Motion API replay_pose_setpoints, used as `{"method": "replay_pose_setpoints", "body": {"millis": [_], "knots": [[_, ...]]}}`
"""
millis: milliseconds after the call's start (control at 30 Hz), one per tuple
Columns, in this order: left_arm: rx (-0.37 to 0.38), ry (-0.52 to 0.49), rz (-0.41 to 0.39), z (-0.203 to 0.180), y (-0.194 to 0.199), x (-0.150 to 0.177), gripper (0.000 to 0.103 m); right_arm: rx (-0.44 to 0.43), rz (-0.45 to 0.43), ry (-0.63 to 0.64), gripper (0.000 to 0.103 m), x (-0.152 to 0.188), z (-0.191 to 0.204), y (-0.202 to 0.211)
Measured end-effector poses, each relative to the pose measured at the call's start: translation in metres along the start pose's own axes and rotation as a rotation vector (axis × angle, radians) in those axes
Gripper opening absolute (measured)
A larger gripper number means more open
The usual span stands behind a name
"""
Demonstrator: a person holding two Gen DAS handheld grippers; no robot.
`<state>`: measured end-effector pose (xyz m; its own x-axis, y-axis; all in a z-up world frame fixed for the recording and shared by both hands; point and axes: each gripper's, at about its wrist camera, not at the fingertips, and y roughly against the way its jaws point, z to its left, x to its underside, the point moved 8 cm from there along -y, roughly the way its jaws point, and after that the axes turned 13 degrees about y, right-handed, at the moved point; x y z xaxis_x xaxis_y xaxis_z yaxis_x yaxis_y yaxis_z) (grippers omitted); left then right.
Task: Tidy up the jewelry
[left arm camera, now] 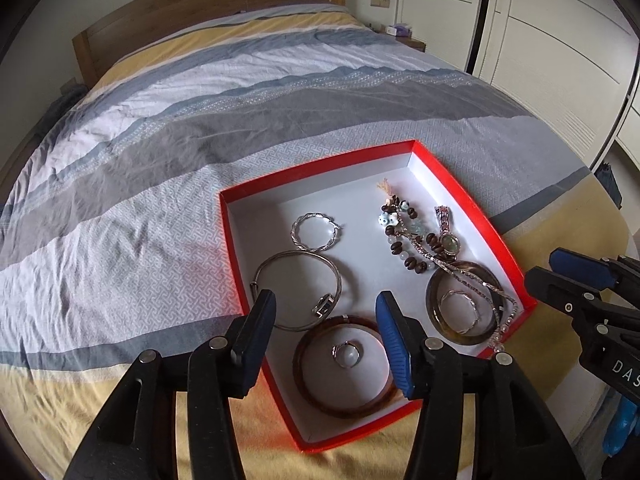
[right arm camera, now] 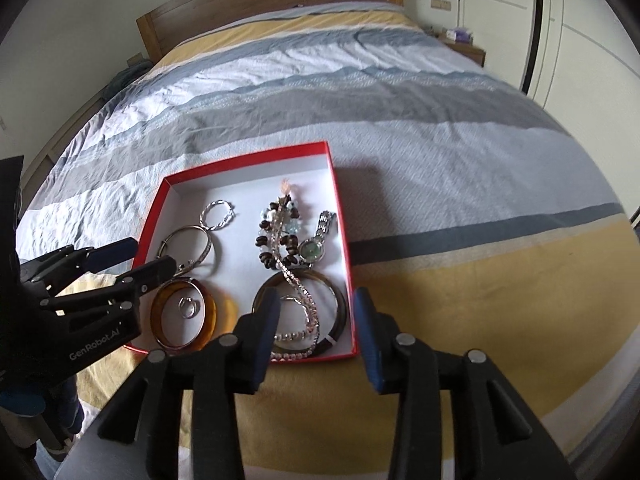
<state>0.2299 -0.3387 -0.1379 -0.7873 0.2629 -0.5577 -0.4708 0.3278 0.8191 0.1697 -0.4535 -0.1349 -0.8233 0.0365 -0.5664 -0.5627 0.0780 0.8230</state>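
Red box on striped bedspread (wooden headboard behind).

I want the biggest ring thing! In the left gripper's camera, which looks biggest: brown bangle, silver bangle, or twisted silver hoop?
1. Brown bangle, though it lies nearest the camera.
2. Silver bangle.
3. Twisted silver hoop, farthest away, so true sizes are unsure.

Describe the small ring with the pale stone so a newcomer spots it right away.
Find the red box on the striped bedspread. At its near end lies a brown bangle; the ring sits inside that circle. Unlike the plain thin ring inside the other dark bangle, it carries a round pale stone.
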Motion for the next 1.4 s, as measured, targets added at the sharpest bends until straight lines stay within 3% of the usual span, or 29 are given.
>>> {"method": "replay_pose_setpoints", "body": {"millis": [500,1200,1400], "knots": [[-0.040,0.073,-0.067,0.040,0.066,0.009,0.061,0.070,-0.064,0.072,0.038,-0.003,0.036,0.063],[-0.231,0.200,-0.216,0.146,0.186,0.053,0.073,0.028,-0.168,0.188,0.038,-0.002,0.135,0.139],[-0.242,0.209,-0.283,0.160,0.227,0.070,0.079,0.002,-0.178,0.224,0.039,0.007,0.171,0.153]]}}
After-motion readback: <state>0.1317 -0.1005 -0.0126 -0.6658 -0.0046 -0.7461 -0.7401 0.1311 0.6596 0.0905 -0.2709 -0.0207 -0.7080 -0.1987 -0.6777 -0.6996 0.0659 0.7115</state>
